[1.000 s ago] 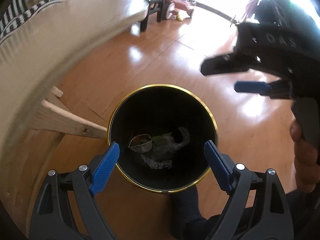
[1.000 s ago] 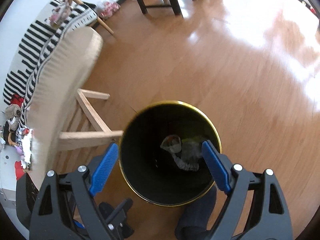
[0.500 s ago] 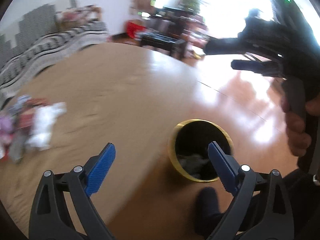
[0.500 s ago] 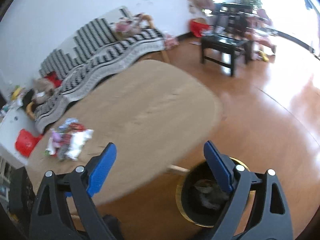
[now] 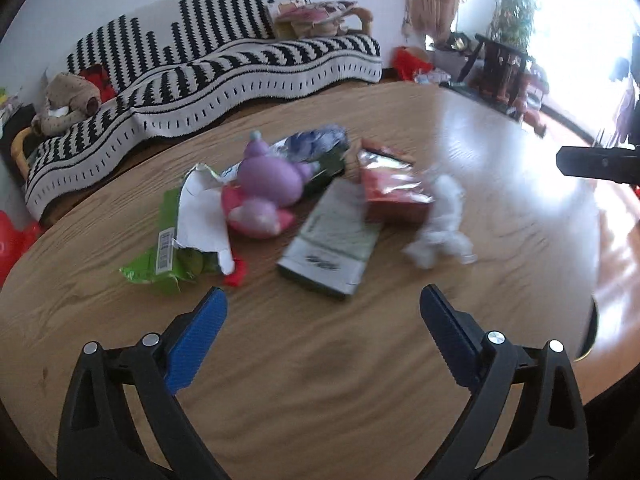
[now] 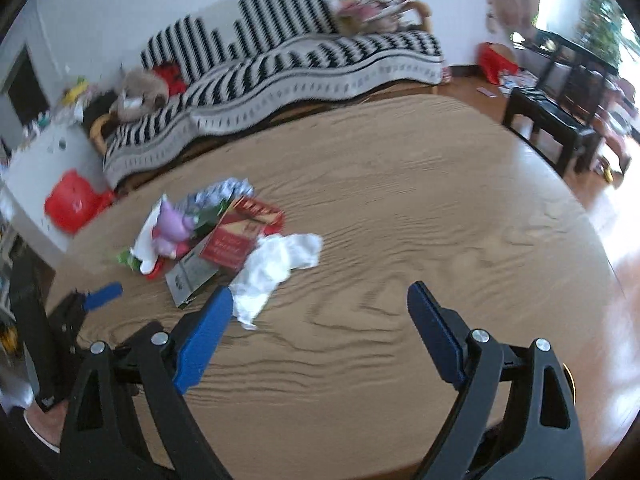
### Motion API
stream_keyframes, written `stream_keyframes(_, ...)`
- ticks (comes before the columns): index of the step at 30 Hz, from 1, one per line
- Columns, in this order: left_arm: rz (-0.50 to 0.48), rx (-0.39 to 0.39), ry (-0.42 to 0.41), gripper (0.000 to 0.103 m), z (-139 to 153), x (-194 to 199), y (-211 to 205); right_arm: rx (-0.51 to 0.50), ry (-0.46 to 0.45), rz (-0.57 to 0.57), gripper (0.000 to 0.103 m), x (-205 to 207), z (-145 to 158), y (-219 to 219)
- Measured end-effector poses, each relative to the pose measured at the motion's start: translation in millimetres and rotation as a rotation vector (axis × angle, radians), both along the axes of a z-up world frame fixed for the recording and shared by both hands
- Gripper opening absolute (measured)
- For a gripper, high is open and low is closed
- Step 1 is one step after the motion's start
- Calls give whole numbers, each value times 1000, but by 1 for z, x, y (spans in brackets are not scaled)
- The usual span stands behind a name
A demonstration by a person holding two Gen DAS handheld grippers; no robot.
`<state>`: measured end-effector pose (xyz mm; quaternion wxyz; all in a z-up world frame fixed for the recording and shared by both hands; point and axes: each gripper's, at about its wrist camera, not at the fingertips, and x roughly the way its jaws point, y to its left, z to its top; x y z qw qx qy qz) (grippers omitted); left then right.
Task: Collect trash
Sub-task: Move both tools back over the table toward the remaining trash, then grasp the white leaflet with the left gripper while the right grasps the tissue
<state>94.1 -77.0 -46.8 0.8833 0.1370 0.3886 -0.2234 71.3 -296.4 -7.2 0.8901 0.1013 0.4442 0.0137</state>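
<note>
A pile of trash lies on the round wooden table (image 5: 320,380): a green wrapper (image 5: 168,256), a purple plush toy (image 5: 268,184), a flat grey-green box (image 5: 332,240), a red packet (image 5: 392,188) and a crumpled white tissue (image 5: 440,220). My left gripper (image 5: 322,292) hovers just short of the box, its jaws opening with nothing between them. My right gripper (image 6: 320,290) is open and empty, and the tissue (image 6: 280,264) lies just beyond its left finger. The red packet (image 6: 236,236) and the box (image 6: 192,276) lie further left. A sliver of the gold-rimmed bin (image 5: 591,332) shows past the table's right edge.
A black-and-white striped sofa (image 5: 240,72) runs behind the table. A black low table (image 6: 552,128) stands on the wooden floor at the right. A red bag (image 6: 72,200) sits on the floor at the left. The table's near and right parts are bare wood.
Both grippers have lifted away from above the black bin and swung over the table top. The trash pile has come into view and the bin has slipped to the edge.
</note>
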Motion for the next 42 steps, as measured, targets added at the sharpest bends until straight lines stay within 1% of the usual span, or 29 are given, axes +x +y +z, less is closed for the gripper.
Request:
stream_keyframes(3,-50,30,11,94,-12,10,-2,1,42,24,86,21,-18,17)
stream_keyframes(5,-63,53,-4,94,-17,17,-8,-6,64,36,86,34,-26,27)
stream_keyframes(6,-64,53,-1,94,-19,23,-10,-10,69,38,86,38,-29,30)
stream_keyframes(8,-75,33,39,94,-25,33,-13,-20,89,46,86,48,-37,36)
stream_keyframes(12,-88,47,77,94,-38,48,-19,-39,130,55,86,66,-52,45)
stream_keyframes(13,-91,33,81,94,-37,49,-20,-47,137,57,86,69,-55,47)
stream_keyframes(16,-84,28,88,94,-38,55,-24,-68,161,57,85,79,-63,49)
stream_keyframes(17,-90,25,101,94,-39,57,-25,-68,170,55,84,83,-67,50)
stream_keyframes(19,-92,25,100,93,-39,59,-28,-60,185,54,83,86,-72,50)
stream_keyframes(20,-99,24,99,92,-39,59,-30,-57,193,56,81,87,-75,50)
stream_keyframes(23,-115,23,89,83,-37,54,-36,-63,201,64,70,87,-78,52)
stream_keyframes(24,-114,22,88,76,-37,54,-37,-81,200,69,62,87,-77,54)
stream_keyframes(25,-113,23,85,67,-36,53,-38,-85,198,74,55,86,-76,55)
stream_keyframes(26,-111,23,81,62,-35,52,-40,-77,198,74,35,86,-75,53)
stream_keyframes(27,-107,27,83,60,-34,52,-41,-53,205,69,28,84,-75,49)
stream_keyframes(29,-94,30,85,59,-34,49,-42,-37,195,55,24,80,-72,42)
stream_keyframes(31,-87,38,82,58,-34,47,-43,-41,176,45,23,76,-66,37)
stream_keyframes(34,-50,49,86,58,-30,45,-41,-31,143,31,23,64,-52,25)
stream_keyframes(37,-10,63,74,58,-20,40,-35,-29,119,24,23,53,-41,13)
stream_keyframes(42,46,39,56,57,3,29,-26,-27,96,20,23,36,-32,-1)
